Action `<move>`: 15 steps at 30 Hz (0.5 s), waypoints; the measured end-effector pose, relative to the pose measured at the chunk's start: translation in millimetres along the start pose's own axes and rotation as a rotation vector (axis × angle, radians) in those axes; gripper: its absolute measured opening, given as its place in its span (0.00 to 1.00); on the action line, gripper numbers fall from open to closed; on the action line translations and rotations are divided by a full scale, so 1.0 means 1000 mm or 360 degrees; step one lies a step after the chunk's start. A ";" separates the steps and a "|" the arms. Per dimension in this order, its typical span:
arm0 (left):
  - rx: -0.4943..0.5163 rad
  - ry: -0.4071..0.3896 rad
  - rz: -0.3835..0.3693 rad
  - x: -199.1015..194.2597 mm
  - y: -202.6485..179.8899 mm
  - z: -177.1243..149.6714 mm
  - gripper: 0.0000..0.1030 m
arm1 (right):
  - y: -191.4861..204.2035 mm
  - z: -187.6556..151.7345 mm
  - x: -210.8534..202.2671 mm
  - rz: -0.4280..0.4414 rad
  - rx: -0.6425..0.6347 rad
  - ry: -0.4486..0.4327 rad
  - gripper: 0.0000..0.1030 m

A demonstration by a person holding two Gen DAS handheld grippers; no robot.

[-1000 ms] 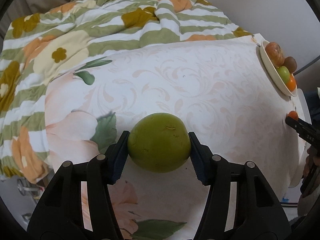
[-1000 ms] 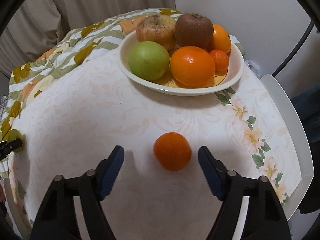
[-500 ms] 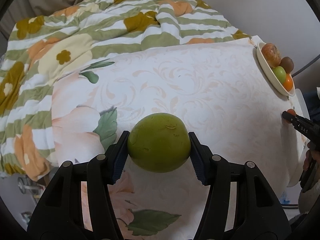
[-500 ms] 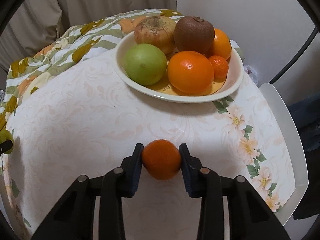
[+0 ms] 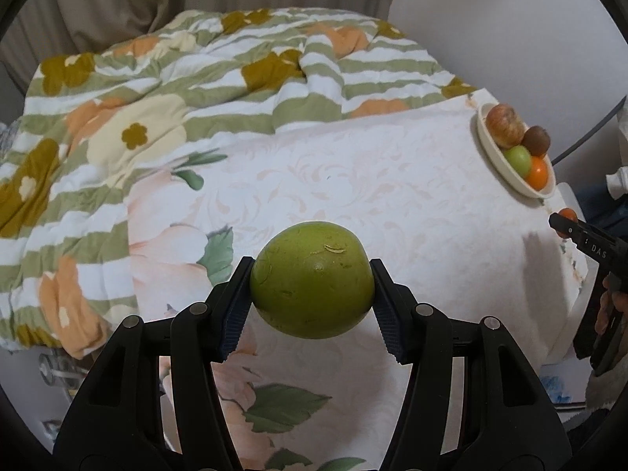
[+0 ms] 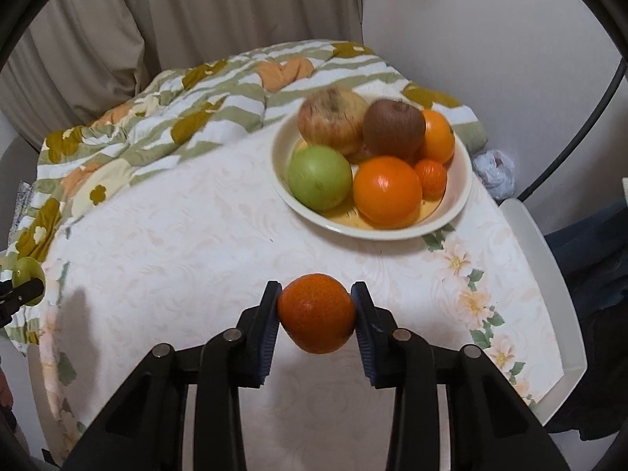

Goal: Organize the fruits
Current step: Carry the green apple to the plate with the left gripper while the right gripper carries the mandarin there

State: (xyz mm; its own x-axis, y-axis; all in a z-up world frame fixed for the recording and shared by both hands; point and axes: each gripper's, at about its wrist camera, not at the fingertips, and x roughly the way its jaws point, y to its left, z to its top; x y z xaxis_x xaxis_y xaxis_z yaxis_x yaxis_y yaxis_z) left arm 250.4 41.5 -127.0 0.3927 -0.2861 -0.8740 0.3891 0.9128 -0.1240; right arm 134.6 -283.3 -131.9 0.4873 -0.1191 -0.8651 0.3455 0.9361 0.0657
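A white flowery tablecloth, a green striped blanket with flowers, beige curtains, a plain white wall

We see a green fruit, a small orange mandarin, a cream bowl, a white tablecloth with pale floral scrollwork, and a green-and-white striped quilt with mustard flowers.
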 end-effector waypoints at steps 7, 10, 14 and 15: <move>0.0036 -0.0054 -0.0067 -0.025 -0.012 0.016 0.62 | 0.008 0.014 -0.028 0.0045 -0.0006 -0.0068 0.32; 0.0080 -0.0094 -0.0084 -0.034 -0.026 0.026 0.62 | 0.008 0.022 -0.039 0.0070 -0.0017 -0.0107 0.32; 0.0099 -0.0147 -0.0103 -0.045 -0.048 0.041 0.62 | 0.001 0.034 -0.048 0.0115 -0.0020 -0.0151 0.32; 0.0098 -0.0158 -0.0108 -0.047 -0.054 0.044 0.62 | -0.001 0.037 -0.049 0.0124 -0.0022 -0.0160 0.32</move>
State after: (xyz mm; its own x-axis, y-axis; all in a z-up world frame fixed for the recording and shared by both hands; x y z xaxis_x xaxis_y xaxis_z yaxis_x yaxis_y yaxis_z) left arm 248.0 -7.0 -58.6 0.4429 -0.3769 -0.8135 0.4669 0.8716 -0.1495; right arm 140.1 -291.1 -70.7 0.5905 -0.0779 -0.8033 0.2926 0.9483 0.1231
